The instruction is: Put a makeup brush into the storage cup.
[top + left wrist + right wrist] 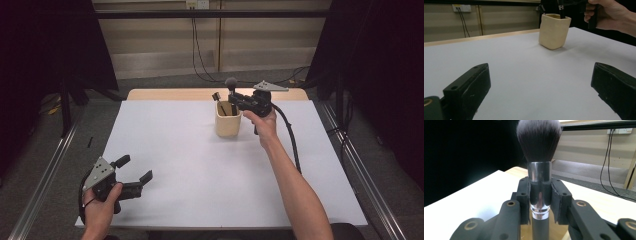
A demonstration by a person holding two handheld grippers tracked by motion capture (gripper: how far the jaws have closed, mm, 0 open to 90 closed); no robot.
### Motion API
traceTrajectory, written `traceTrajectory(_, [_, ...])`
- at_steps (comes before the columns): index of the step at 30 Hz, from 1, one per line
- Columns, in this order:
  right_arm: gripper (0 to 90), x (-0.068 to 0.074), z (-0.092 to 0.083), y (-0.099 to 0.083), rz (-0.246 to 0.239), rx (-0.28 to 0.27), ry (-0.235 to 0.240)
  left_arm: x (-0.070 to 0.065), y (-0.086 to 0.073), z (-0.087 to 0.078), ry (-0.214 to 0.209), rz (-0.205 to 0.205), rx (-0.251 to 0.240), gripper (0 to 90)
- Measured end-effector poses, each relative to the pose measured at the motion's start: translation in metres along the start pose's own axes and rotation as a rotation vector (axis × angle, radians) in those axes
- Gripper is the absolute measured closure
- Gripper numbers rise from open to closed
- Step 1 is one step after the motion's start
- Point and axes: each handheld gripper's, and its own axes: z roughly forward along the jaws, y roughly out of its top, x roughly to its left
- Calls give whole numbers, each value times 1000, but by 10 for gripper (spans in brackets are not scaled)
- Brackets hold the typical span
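Cream cup (228,121) stands mid-table; right tongs (234,98) clamp brush (539,162) above it.

No text, label, brand, number or sign can be read anywhere in the pictures.

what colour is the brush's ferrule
Shiny silver ferrule, under dark bristles; clearest in the right gripper view.
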Motion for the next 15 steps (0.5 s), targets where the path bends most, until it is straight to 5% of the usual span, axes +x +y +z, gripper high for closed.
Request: traceTrajectory(15, [707, -1, 3, -10, -4, 39, -4, 0, 0, 0, -1, -3, 2, 26])
